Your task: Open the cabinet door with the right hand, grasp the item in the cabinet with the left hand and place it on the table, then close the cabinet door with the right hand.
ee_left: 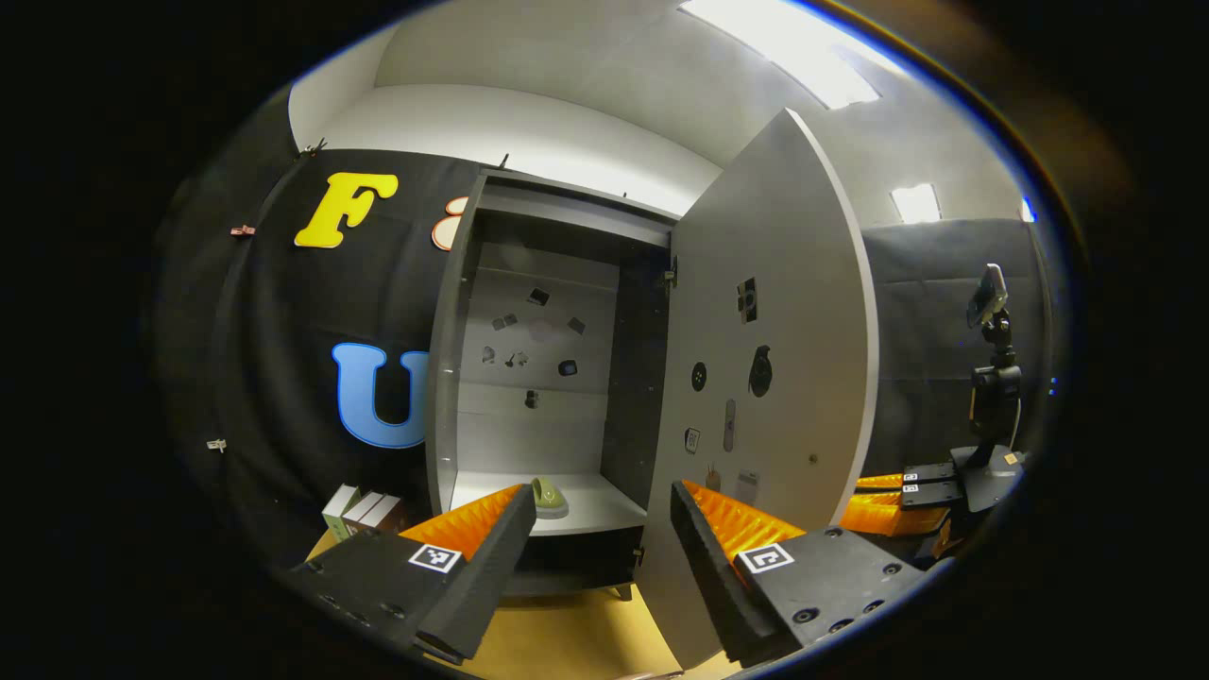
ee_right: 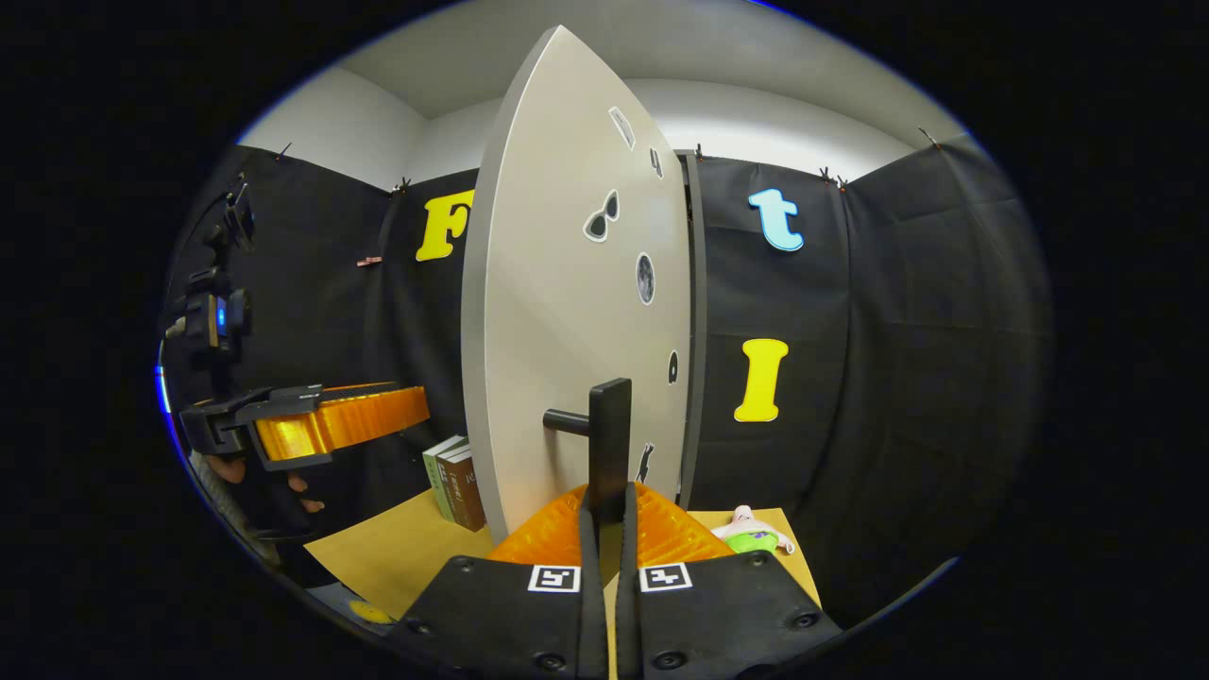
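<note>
Item sits on cabinet shelf beyond spread left fingers; right fingers clamp door handle.

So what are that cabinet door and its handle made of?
The door looks like painted or laminated board: flat, matte pale grey, with a thin clean edge and soft sheen. The handle looks like matte black metal or plastic, a straight bar on a short post; the look cannot settle which.

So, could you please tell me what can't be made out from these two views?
- Left gripper view: the green item on the cabinet shelf is partly hidden by the left gripper finger; too small to identify.
- Right gripper view: the open door hides the cabinet interior.
- Right gripper view: the handle bottom disappears between the right gripper fingers.
</note>
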